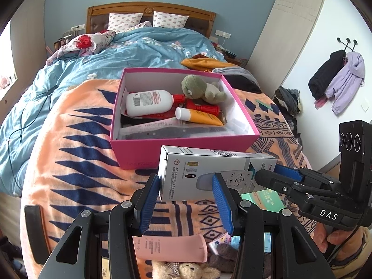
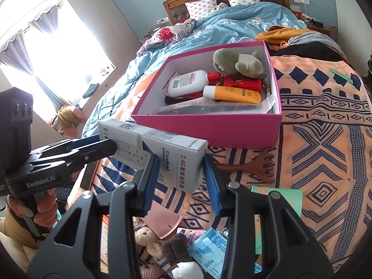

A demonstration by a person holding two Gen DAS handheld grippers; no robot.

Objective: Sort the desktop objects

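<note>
- The grey-and-white remote control box was up off the bedspread, held from both ends just in front of the pink box, not inside it yet.
- Left gripper had its blue pads pressed on either side of one end of the carton, jaws partway closed, solid grip.
- Right gripper did the same on the other end, the one with the "2.4G" print; jaws about as narrow, pads squeezing both faces.
- Each gripper showed up in the other one's camera, with a hand wrapped round the handle.
- Inside the pink box: a white lotion bottle with a red cap, an orange tube, a red bottle, a green plush toy in the far corner, and some flat dark packaged thing along the near wall.
- On the orange and navy patterned blanket near the grippers: a brown wooden comb, a pink flat packet, a green booklet, a small teddy bear and some blue packets.
- Past all that, a blue floral duvet and two spotted pillows at the headboard.
</note>
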